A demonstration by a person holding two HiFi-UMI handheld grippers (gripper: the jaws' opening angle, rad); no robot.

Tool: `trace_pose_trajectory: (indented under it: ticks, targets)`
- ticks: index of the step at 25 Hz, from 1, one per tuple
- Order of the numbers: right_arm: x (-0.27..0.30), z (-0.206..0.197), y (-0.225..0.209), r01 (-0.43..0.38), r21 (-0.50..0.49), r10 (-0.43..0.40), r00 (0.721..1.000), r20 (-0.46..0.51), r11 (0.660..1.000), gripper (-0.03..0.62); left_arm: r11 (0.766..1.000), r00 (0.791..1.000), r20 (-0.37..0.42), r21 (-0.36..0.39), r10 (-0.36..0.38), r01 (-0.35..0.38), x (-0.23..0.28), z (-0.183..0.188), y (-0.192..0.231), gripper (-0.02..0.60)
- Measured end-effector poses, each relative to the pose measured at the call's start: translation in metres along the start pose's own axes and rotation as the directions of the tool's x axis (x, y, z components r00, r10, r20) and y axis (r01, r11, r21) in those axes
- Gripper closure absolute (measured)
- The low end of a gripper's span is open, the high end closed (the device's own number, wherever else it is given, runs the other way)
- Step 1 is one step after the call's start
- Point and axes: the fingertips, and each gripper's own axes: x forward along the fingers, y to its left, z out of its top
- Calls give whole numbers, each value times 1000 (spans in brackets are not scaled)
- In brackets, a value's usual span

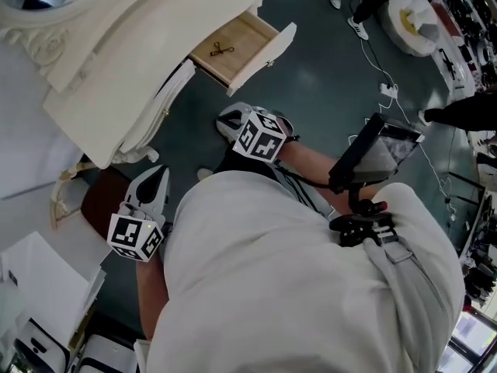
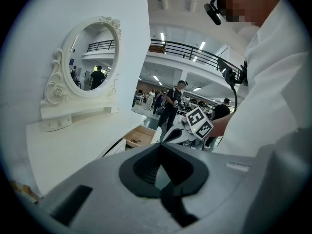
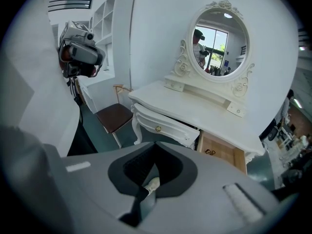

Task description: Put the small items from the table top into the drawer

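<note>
The white dressing table (image 1: 140, 45) has a bare top. Its right drawer (image 1: 247, 53) stands pulled out, and a small dark item (image 1: 221, 50) lies on its wooden bottom; the drawer (image 3: 219, 150) and item (image 3: 210, 152) also show in the right gripper view. My left gripper (image 1: 159, 171) hangs low beside the table's front, shut and empty. My right gripper (image 1: 225, 119) is held in front of my body, below the open drawer, also shut with nothing in it. In the left gripper view its marker cube (image 2: 200, 122) shows near the drawer (image 2: 139, 136).
A chair with a brown seat (image 3: 114, 117) stands left of the table. The middle drawer with a gold knob (image 3: 158, 128) is closed. An oval mirror (image 3: 218, 38) rises at the table's back. Cables (image 1: 380, 68) lie on the dark floor; people stand further off.
</note>
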Motion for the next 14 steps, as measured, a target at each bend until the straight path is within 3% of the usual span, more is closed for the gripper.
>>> trace_pose_trajectory:
  ticks: [14]
  targets:
    - [4, -18, -73, 14, 34, -14, 1000, -17, 999, 594, 999, 999, -33, 7, -42, 42, 66, 36, 23, 581]
